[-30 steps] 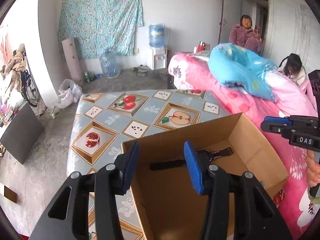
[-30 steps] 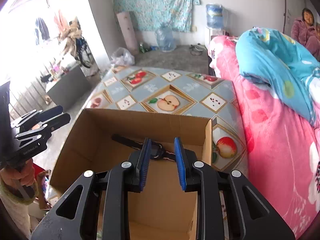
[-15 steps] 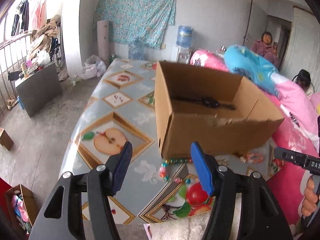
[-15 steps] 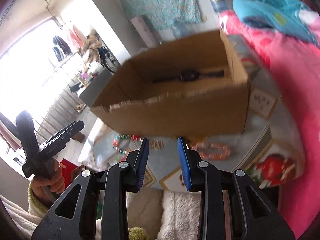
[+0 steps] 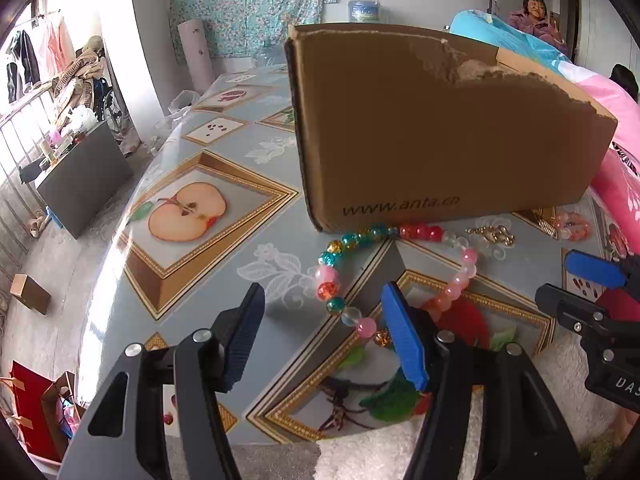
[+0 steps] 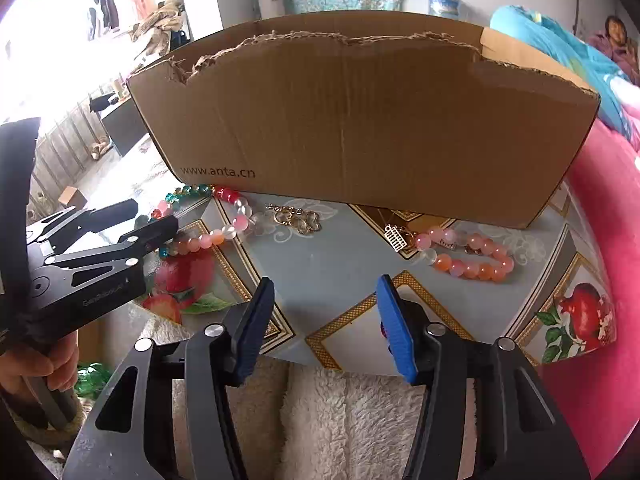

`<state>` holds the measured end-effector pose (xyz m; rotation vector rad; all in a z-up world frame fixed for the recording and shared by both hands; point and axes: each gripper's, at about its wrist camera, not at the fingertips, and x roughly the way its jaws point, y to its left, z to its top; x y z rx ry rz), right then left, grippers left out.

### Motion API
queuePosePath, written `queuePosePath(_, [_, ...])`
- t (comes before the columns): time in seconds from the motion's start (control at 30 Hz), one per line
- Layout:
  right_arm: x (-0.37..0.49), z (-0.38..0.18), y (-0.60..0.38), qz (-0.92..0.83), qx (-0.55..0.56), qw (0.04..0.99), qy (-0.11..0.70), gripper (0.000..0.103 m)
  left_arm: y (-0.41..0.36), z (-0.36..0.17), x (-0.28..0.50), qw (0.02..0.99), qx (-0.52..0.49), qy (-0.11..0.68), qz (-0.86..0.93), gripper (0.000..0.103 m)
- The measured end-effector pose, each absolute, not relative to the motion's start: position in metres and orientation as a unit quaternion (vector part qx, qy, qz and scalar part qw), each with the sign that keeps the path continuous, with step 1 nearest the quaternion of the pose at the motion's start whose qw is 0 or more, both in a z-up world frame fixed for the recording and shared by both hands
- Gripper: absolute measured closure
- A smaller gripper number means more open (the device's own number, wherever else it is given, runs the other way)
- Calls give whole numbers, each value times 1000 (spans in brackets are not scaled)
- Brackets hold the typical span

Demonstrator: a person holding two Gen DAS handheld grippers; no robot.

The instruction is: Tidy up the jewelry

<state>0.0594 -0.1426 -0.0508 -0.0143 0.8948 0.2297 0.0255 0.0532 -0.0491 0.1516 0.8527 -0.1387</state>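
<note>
Pink bead bracelet (image 6: pixel 468 258) and gold charm (image 6: pixel 298 218) beside cardboard box (image 6: pixel 360 120)

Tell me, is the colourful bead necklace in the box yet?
Out. The colourful bead necklace lies on the table beside the brown cardboard box.

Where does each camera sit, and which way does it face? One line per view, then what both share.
Left wrist: on the left gripper, low at the table's near edge, facing the colourful bracelet and cardboard box; the right gripper shows.
Right wrist: on the right gripper, facing the box, gold clasp and pink bracelet; the left gripper and a hand show.
Shared: box, both bracelets.
</note>
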Motion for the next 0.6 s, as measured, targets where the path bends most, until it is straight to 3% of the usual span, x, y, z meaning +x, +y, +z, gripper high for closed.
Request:
queuePosePath(0.13, [54,-55,-131,115,-29,897,427,34,59,-50,10,902,70,419,-72,44])
queuePosePath(0.2, [55,-57,-128,117,-35,894,430,21,62,-50,5,901,67,422,-77,44])
queuePosePath(0.3, [55,-59,-125,120,-37,891,436,10,66,-50,0,901,63,422,-79,44])
queuePosePath(0.6, [52,-57,-136,174,-51,865,468,8,75,-39,6,913,31,394,-102,45])
